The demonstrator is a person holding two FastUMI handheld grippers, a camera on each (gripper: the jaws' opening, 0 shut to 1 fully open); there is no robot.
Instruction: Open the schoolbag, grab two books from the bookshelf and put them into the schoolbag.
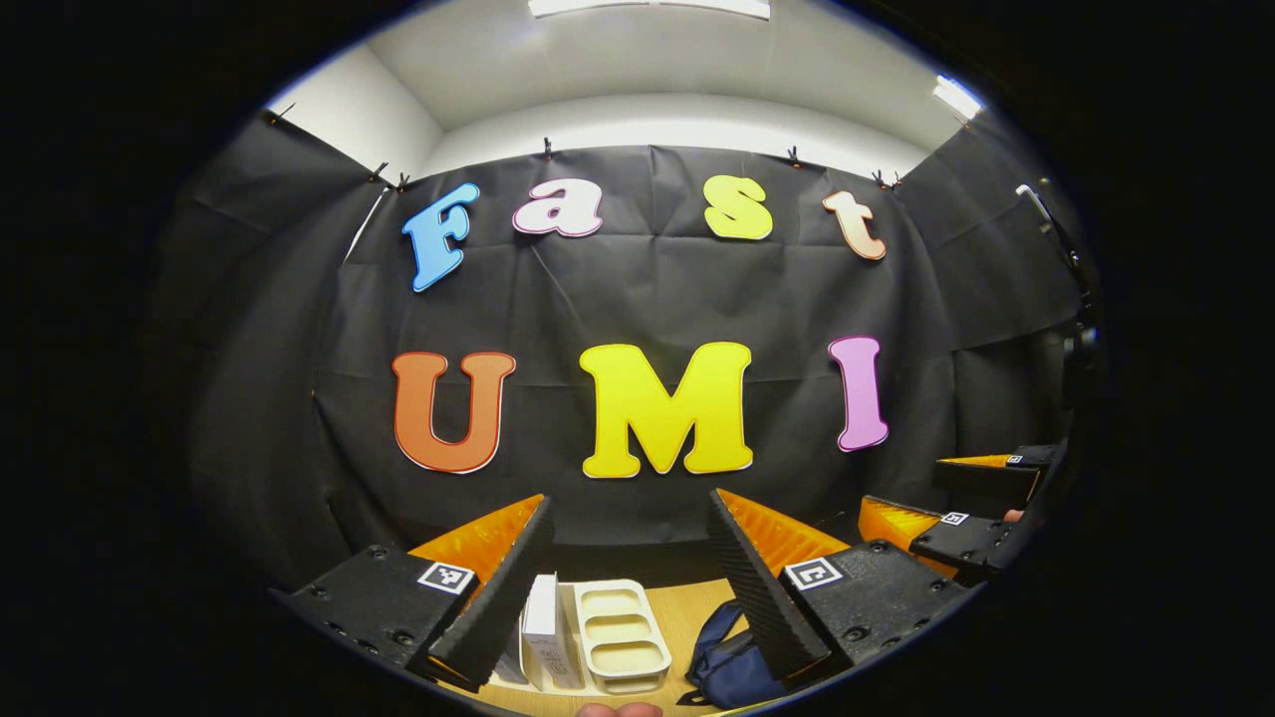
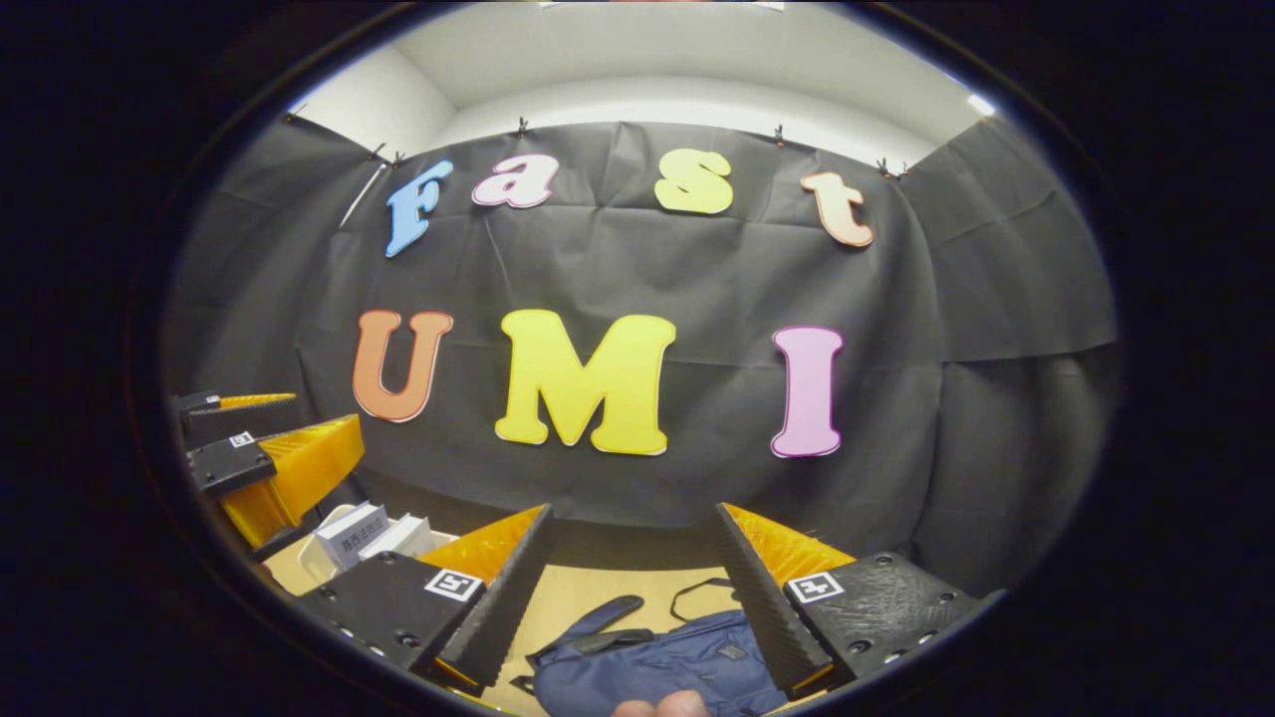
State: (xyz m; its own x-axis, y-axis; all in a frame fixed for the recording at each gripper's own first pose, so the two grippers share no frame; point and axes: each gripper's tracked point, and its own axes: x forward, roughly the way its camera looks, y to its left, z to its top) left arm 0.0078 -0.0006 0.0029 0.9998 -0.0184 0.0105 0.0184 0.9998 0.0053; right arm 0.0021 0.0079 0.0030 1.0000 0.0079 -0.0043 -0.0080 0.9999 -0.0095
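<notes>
A dark blue schoolbag (image 2: 662, 662) lies on the wooden table, low in the right gripper view; its corner (image 1: 732, 662) also shows in the left gripper view. White books (image 1: 546, 632) stand in a cream rack (image 1: 620, 637); the same books (image 2: 354, 533) appear at the left of the right gripper view. My left gripper (image 1: 630, 583) is open, held up above the rack and bag. My right gripper (image 2: 630, 588) is open too, above the bag, touching nothing. Each gripper shows at the edge of the other's view: the right one (image 1: 971, 498), the left one (image 2: 269, 448).
The black cloth wall stands close behind the wooden table (image 2: 583, 593). A bag strap (image 2: 697, 593) loops on the tabletop behind the bag. A fingertip (image 2: 662, 707) shows at the bottom edge.
</notes>
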